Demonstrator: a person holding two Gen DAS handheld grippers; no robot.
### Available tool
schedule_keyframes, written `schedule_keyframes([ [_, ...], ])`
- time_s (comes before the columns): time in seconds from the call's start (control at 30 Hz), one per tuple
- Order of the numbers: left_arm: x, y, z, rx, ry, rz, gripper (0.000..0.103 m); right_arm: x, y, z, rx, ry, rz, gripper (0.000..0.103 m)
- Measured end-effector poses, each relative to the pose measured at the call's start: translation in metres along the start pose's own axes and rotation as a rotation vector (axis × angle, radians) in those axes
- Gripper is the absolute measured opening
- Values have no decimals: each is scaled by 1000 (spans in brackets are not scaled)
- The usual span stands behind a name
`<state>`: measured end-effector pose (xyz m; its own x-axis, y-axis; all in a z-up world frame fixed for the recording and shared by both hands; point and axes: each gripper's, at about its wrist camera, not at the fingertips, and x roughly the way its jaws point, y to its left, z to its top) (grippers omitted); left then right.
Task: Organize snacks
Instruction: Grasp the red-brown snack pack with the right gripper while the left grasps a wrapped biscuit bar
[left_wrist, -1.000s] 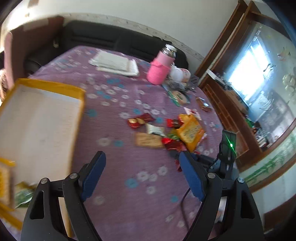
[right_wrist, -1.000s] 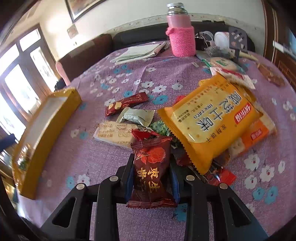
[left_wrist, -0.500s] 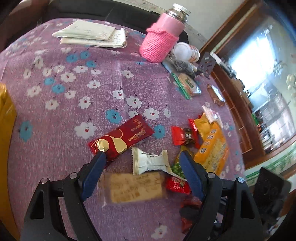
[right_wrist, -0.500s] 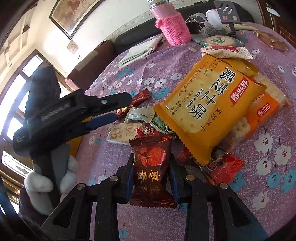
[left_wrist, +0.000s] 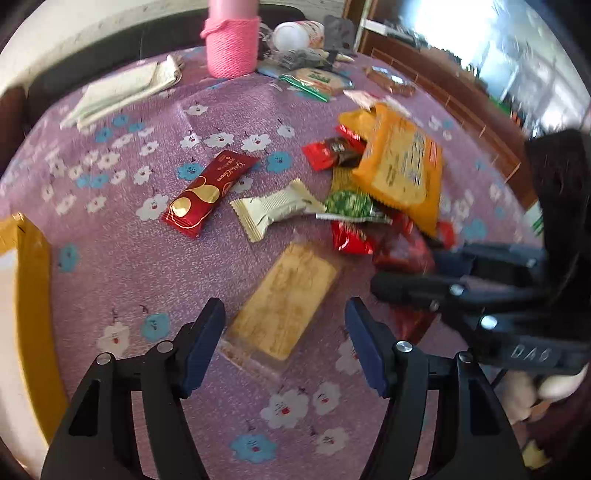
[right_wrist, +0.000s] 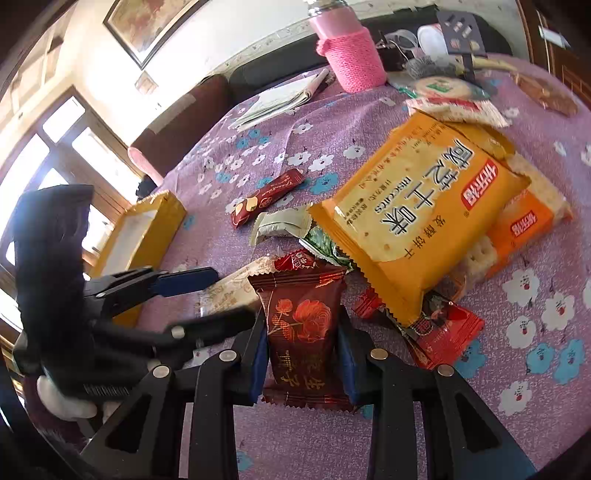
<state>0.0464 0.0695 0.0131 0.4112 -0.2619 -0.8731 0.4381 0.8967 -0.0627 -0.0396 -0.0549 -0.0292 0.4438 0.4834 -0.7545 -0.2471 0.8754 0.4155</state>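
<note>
My left gripper (left_wrist: 284, 343) is open, its jaws on either side of a clear-wrapped tan biscuit pack (left_wrist: 284, 306) lying on the purple flowered tablecloth (left_wrist: 147, 258). My right gripper (right_wrist: 301, 334) is shut on a dark red rose-printed snack packet (right_wrist: 301, 325), held just above the cloth. It shows at the right in the left wrist view (left_wrist: 443, 280). Nearby lie a red chocolate bar (left_wrist: 210, 192), a cream wrapper (left_wrist: 273, 210), a green packet (left_wrist: 349, 205) and a big orange cracker bag (right_wrist: 417, 210). The left gripper also shows in the right wrist view (right_wrist: 207, 295).
A yellow box (right_wrist: 147, 236) stands at the left of the table; it also shows in the left wrist view (left_wrist: 33, 295). A pink knit-covered flask (left_wrist: 231, 40), a folded paper stack (left_wrist: 122, 88), and more wrapped snacks (left_wrist: 314, 79) sit at the far side.
My left gripper has swung from the yellow box over to the snack pile and come down around the tan biscuit pack. My right gripper has kept hold of the red packet.
</note>
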Motion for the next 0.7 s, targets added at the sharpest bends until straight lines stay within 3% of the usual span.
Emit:
schedule_keyframes([
  [0.13,4,-16,2,79,-24,64,57,-1,-1,-2,0,-13,-21,33],
  [0.2,5,-20,5,82,-35,44,38,-4,-2,-2,6,-23,-41,31],
  [0.27,7,-24,6,70,-42,53,33,-6,-5,-2,14,-38,-46,31],
  [0.37,4,-25,2,39,-49,57,31,-9,-8,0,25,-63,-44,30],
  [0.5,-16,-10,-12,-76,-96,39,31,-14,-7,2,17,-96,-32,30],
  [0.7,-100,28,-57,-245,-245,13,31,-20,5,0,-32,-145,3,30],
])
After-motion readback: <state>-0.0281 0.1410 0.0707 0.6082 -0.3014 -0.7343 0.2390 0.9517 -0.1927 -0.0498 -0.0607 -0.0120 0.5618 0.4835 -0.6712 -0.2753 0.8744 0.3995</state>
